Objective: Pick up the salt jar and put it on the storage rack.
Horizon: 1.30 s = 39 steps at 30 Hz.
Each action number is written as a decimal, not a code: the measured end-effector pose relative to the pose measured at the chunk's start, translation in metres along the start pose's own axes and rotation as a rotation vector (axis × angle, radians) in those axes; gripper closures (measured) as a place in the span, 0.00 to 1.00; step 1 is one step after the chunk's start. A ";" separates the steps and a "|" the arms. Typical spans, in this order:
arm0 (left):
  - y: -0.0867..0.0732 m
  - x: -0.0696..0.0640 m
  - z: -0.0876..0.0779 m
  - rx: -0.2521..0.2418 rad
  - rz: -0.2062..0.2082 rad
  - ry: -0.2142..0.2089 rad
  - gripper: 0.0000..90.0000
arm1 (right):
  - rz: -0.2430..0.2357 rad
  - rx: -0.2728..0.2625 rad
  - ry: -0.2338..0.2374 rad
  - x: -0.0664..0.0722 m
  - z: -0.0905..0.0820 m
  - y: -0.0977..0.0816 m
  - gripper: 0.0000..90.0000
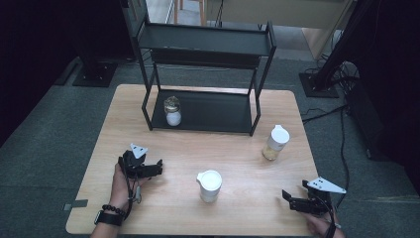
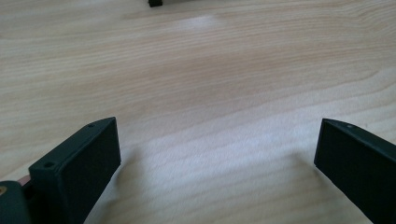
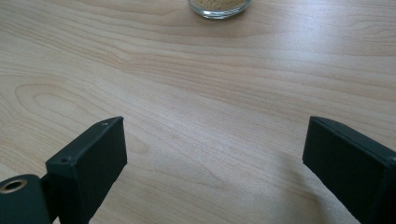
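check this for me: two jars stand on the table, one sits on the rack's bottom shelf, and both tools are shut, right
Not quite: both tools are open. The left tool and the right tool each show jaws spread wide over bare wood in their own gripper views. The rest holds: two jars on the table, one jar on the rack's bottom shelf.

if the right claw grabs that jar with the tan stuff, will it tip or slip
The jar stands tall and narrow on the table, so a high push would probably tip it. Its clear wall looks like smooth glass: likely slippery and breakable. It is only about half full, so probably fairly light.
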<state>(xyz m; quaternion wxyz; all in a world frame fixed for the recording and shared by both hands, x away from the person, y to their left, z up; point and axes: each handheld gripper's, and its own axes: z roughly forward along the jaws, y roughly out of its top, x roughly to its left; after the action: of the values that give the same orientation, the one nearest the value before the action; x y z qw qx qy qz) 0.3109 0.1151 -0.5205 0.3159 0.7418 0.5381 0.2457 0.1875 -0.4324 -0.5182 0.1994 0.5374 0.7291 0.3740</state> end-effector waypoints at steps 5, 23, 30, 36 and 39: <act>-0.007 0.006 -0.007 -0.008 -0.022 -0.014 0.02 | 0.001 0.000 -0.001 0.000 0.000 0.000 0.07; -0.034 0.018 -0.037 -0.019 0.006 0.013 0.00 | 0.002 0.001 -0.008 0.001 0.000 0.000 0.07; -0.040 0.025 -0.043 -0.029 -0.019 0.003 0.00 | 0.002 0.001 -0.010 0.001 0.000 0.000 0.07; -0.047 0.031 -0.052 -0.030 -0.025 0.002 0.00 | 0.001 0.002 -0.009 0.001 0.000 0.000 0.07; -0.049 0.034 -0.054 -0.033 -0.035 0.000 0.00 | 0.001 0.003 -0.010 0.001 0.000 0.000 0.07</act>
<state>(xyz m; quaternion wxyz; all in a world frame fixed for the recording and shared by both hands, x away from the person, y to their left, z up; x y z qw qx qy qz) 0.2514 0.1690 -0.5193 0.3324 0.7269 0.5470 0.2488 0.1873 -0.4317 -0.5183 0.2020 0.5398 0.7283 0.3706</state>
